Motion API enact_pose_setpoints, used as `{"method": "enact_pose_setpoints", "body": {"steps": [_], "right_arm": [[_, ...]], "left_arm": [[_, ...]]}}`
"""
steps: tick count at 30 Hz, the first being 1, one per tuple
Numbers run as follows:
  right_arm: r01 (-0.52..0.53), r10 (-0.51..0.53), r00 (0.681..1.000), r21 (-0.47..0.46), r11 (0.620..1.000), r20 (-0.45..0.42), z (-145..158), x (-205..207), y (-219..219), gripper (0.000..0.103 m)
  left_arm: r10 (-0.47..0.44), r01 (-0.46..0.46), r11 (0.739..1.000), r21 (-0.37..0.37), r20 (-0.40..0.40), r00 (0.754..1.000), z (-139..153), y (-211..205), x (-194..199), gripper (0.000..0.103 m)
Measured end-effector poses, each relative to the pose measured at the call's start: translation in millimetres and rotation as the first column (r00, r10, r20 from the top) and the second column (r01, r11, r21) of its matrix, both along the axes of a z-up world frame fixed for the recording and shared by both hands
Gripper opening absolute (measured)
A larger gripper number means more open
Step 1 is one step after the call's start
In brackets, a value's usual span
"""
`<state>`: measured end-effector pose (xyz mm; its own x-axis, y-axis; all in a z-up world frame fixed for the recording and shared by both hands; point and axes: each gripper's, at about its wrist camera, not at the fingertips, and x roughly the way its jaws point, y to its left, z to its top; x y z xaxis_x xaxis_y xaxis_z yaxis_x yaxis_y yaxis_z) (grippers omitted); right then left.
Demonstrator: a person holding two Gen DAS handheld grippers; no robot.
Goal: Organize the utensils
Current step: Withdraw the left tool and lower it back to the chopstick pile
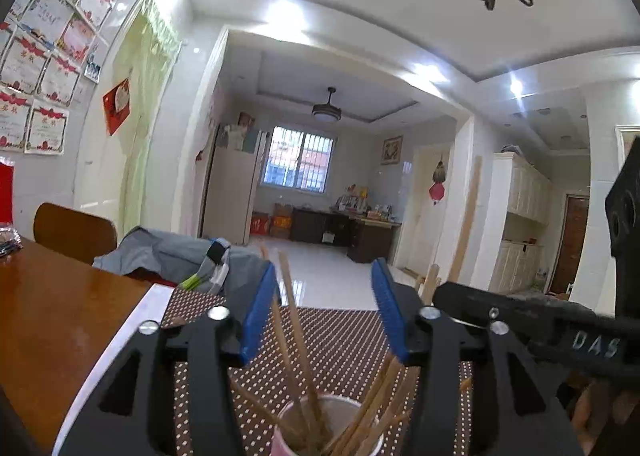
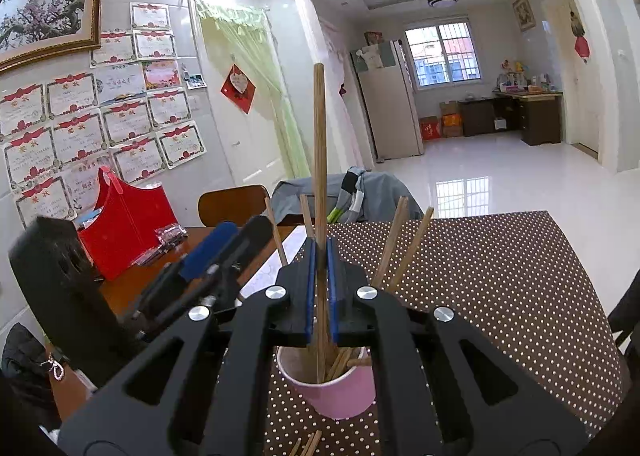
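Note:
A pink paper cup (image 2: 336,392) stands on the dotted brown mat (image 2: 500,276) and holds several wooden chopsticks (image 2: 400,240). My right gripper (image 2: 320,256) is shut on one upright chopstick (image 2: 319,144), whose lower end reaches into the cup. My left gripper (image 1: 324,288) is open above the same cup (image 1: 296,416), with several chopsticks (image 1: 292,320) standing up between its blue pads (image 1: 260,312). The left gripper also shows in the right wrist view (image 2: 224,248), to the left of the cup. The right gripper's black body shows in the left wrist view (image 1: 520,316), holding its chopstick (image 1: 468,216).
A few loose chopsticks (image 2: 308,444) lie on the mat in front of the cup. A red basket (image 2: 128,224) and a small packet (image 2: 170,234) sit on the wooden table (image 1: 60,304). A chair (image 2: 236,204) with a grey jacket (image 2: 352,192) stands behind the table.

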<state>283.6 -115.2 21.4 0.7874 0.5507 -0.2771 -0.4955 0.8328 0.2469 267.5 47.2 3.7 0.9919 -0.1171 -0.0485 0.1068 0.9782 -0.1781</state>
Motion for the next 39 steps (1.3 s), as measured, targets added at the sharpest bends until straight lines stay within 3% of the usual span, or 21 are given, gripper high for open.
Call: {"method": "enact_pose_setpoints", "body": {"steps": [7, 21, 22, 24, 25, 26, 39], "right_arm": [[0.014, -0.015, 1.000, -0.033, 0.999, -0.027, -11.9, -5.6, 8.4, 0.006], [0.082, -0.083, 0.996, -0.084, 0.993, -0.014, -13.0, -25.0, 18.6, 0.008], [0.090, -0.091, 0.996, -0.088, 0.992, -0.006, -10.9, -28.7, 18.5, 0.011], [0.106, -0.105, 0.994, -0.091, 0.990, 0.007, -7.7, -35.1, 17.8, 0.026], [0.115, -0.114, 0.993, -0.090, 0.989, 0.016, -6.1, -38.5, 17.0, 0.042], [0.127, -0.125, 0.992, -0.084, 0.988, 0.027, -4.8, -44.2, 13.5, 0.046], [0.153, -0.150, 0.988, -0.099, 0.983, 0.045, -5.7, -99.5, -3.7, 0.046]], "left_arm": [[0.027, -0.022, 0.998, 0.065, -0.072, 0.997, 3.1, 1.6, -13.6, 0.057], [0.047, -0.029, 0.995, 0.095, -0.196, 0.980, 6.6, 14.6, -42.8, 0.058], [0.048, -0.029, 0.995, 0.096, -0.196, 0.979, 8.1, 15.0, -43.9, 0.058], [0.051, -0.033, 0.995, 0.097, -0.197, 0.979, 10.0, 15.5, -51.1, 0.058], [0.051, -0.033, 0.995, 0.096, -0.196, 0.979, 10.9, 15.3, -53.7, 0.058], [0.052, -0.034, 0.995, 0.094, -0.195, 0.979, 12.0, 15.8, -58.3, 0.058], [0.033, -0.014, 0.995, 0.095, -0.210, 0.977, 17.2, 4.0, -109.4, 0.058]]}}
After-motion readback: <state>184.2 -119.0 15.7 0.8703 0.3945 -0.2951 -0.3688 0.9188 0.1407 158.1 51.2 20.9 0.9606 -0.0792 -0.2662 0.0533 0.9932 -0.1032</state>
